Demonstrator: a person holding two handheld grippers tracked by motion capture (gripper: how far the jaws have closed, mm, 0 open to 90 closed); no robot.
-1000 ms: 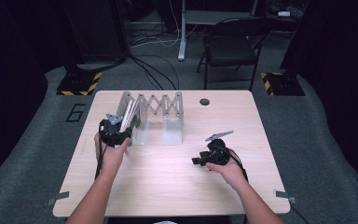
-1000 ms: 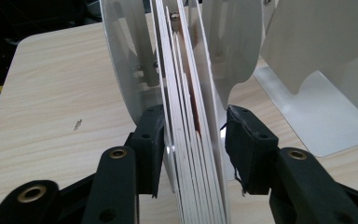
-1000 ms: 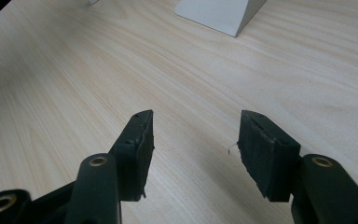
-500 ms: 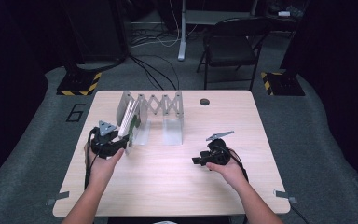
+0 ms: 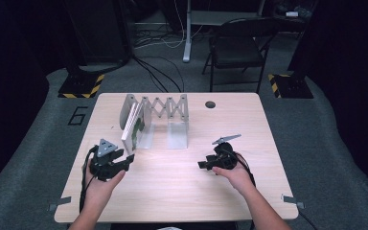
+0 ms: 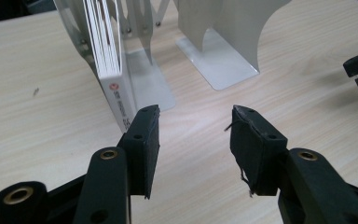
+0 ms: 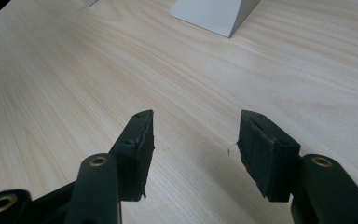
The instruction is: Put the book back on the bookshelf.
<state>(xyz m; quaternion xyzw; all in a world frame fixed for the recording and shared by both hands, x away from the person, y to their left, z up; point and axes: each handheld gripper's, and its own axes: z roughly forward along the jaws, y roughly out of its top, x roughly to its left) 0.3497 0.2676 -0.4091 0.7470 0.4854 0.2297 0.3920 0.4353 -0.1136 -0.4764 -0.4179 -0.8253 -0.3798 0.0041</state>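
A dark room with grey carpet, a black folding chair (image 5: 237,45) and trailing cables is surrounding the light wooden table (image 5: 172,191), which is carrying everything in play.

At the left of the table, the person's left hand (image 5: 99,184) is holding the left claw (image 5: 130,158) low over the wood. This claw is standing released, its two black jaws spread with bare tabletop showing between them and nothing in its grip. Just ahead of it and slightly to its left, a thin white book with a red mark on its spine (image 6: 114,79) is standing on edge and tilted, leaning against the left end panel of the white metal expanding book rack (image 5: 155,120). In the left claw view, the left jaw's tip is sitting very near the book's lower corner; whether it is touching cannot be told. Further ahead and to the right of that claw, the rack's right end panel (image 6: 223,37) is standing upright on its flat foot, the scissor links joining the two panels behind.

Well apart on the right, the right hand (image 5: 235,175) is holding the right claw (image 5: 202,165), which is pointing left toward the other claw. It is also released, jaws wide apart over bare wood, gripping nothing. The foot of the rack is lying well ahead of it.
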